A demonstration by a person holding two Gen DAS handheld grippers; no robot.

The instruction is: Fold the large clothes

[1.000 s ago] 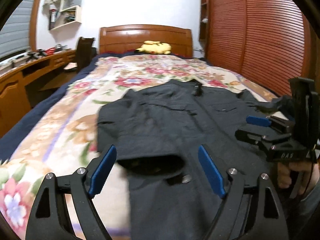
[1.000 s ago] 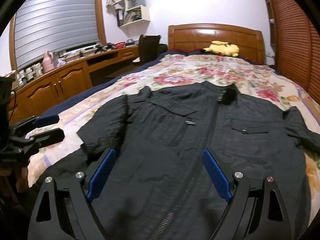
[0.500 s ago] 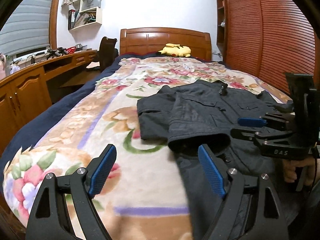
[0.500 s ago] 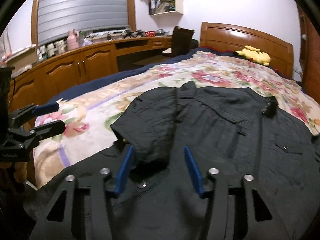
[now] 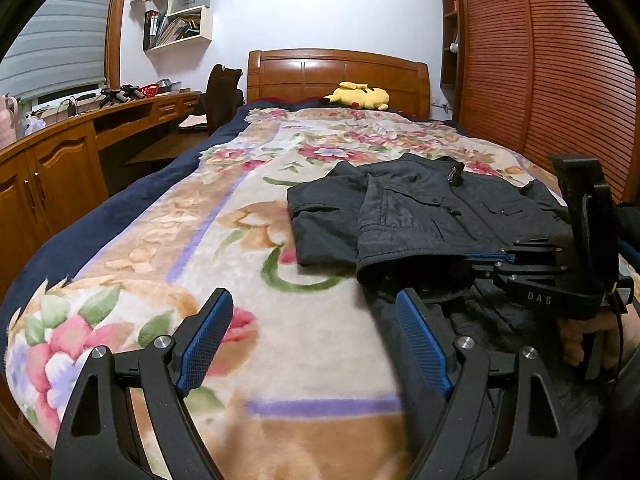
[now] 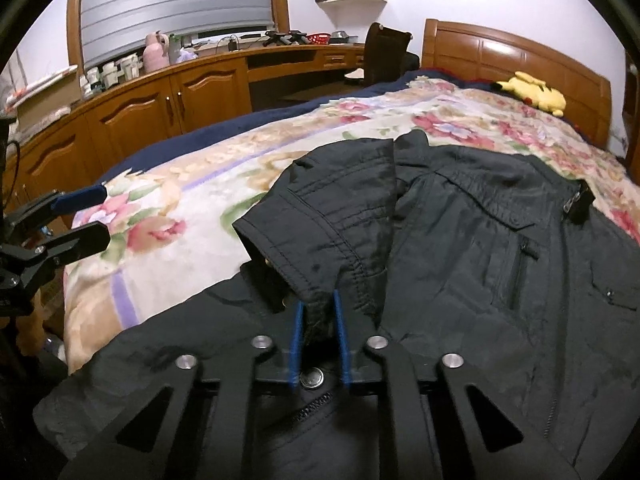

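Observation:
A dark jacket (image 5: 424,204) (image 6: 500,264) lies front up on the floral blanket (image 5: 224,240) of a bed. Its left sleeve is folded over the chest, and the sleeve cuff (image 6: 316,256) (image 5: 400,252) faces the foot of the bed. My right gripper (image 6: 318,306) (image 5: 490,258) is closing its jaws, and the blue pads press on the cuff's edge. My left gripper (image 5: 314,312) (image 6: 86,216) hangs open over bare blanket just left of the jacket, with nothing between its fingers.
A yellow plush toy (image 5: 358,96) lies by the wooden headboard (image 5: 336,72). Wooden cabinets and a desk (image 6: 168,100) run along the left, with a chair (image 6: 386,52) near the bed. Louvred wardrobe doors (image 5: 552,80) line the right. A hand (image 5: 580,340) holds the right gripper.
My right gripper went from wide open to shut on the sleeve cuff. My left gripper moved left, off the jacket and over the blanket, still open.

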